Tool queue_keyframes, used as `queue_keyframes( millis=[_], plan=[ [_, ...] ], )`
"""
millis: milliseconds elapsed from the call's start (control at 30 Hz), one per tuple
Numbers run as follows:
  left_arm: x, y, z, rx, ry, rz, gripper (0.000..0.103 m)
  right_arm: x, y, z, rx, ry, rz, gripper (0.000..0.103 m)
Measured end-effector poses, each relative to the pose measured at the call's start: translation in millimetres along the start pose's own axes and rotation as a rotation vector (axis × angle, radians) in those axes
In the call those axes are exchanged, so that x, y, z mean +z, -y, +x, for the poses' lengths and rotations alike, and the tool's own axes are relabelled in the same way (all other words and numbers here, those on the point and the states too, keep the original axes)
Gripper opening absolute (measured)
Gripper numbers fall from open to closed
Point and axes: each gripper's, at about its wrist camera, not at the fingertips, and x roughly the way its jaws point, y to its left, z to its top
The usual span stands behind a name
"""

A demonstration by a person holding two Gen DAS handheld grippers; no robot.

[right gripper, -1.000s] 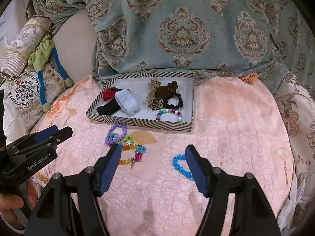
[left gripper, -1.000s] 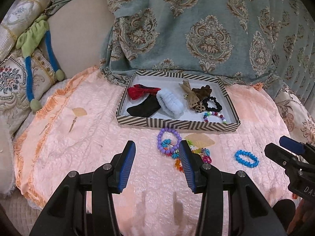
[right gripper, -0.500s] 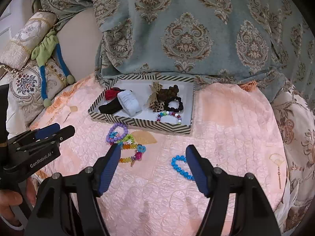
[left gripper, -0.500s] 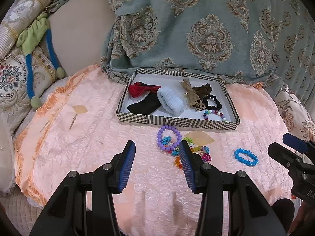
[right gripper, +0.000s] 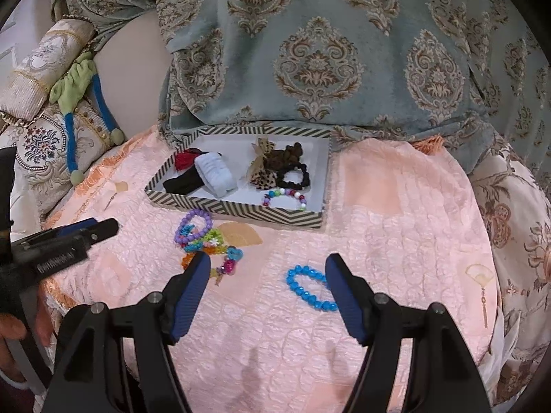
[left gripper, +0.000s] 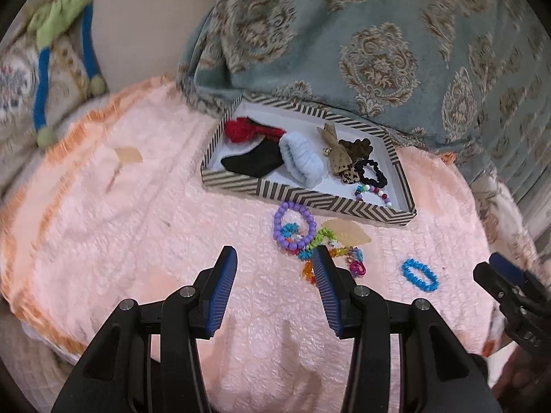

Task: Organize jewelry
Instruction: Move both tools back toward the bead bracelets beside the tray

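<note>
— What do you have in front of you?

— My left hand-held gripper hangs above the pink quilted surface with its jaws spread wide and nothing between them. Just ahead of its right finger lies a tangle of beaded pieces: a purple bead bracelet, with a mixed-colour bead strand touching it and running partly behind that fingertip.

— And the other side?

— My right hand-held gripper is released too, jaws apart and empty. A blue bead bracelet lies on the surface between its fingers, close against the right one; I cannot tell whether it touches it. The same bead tangle sits just ahead of its left finger.

— Where is the box?

— The striped tray stands further ahead of both grippers, past the tangle. Inside I see a white scrunchie, a black fabric band and a red piece toward the left, a black scrunchie and brown and leopard-print pieces toward the right, and a multicolour bead bracelet near the front wall.

— Anything else loose?

— A fan-shaped earring lies well off to the right of my right gripper, and another well to the left of my left one.
</note>
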Motion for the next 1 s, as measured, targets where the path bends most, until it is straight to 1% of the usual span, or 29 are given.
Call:
queue_keyframes(
  millis=[167,333,367,400,433,500,633,833,933,1000],
  plan=[
    [-1,-17,13,-0.068,-0.06,-0.086,0.029,-7,25,8,0.002,-0.004,0.063,0.072],
    [0,-30,30,-0.071,-0.097,-0.134,0.029,-17,44,22,-0.007,-0.049,0.094,0.071],
    [2,-32,34,-0.079,-0.104,-0.147,0.029,-18,45,25,0.006,-0.061,0.101,0.071],
    [4,-35,40,-0.089,-0.118,-0.162,0.029,-19,45,29,0.03,-0.072,0.107,0.067],
    [6,-37,45,-0.094,-0.126,-0.17,0.029,-21,43,34,0.062,-0.083,0.111,0.065],
    [10,-37,57,-0.113,-0.151,-0.186,0.029,-21,37,44,0.106,-0.1,0.109,0.063],
    [19,-35,80,-0.132,-0.18,-0.181,0.03,-18,10,76,0.149,-0.151,0.061,0.062],
    [36,-29,121,-0.132,-0.214,-0.171,0.031,-12,-23,135,0.171,-0.224,0.008,0.062],
    [43,-23,136,-0.13,-0.201,-0.147,0.031,-13,-31,155,0.186,-0.238,0.003,0.062],
    [44,-18,147,-0.11,-0.204,-0.121,0.031,-14,-33,160,0.188,-0.227,-0.004,0.062]
  ],
)
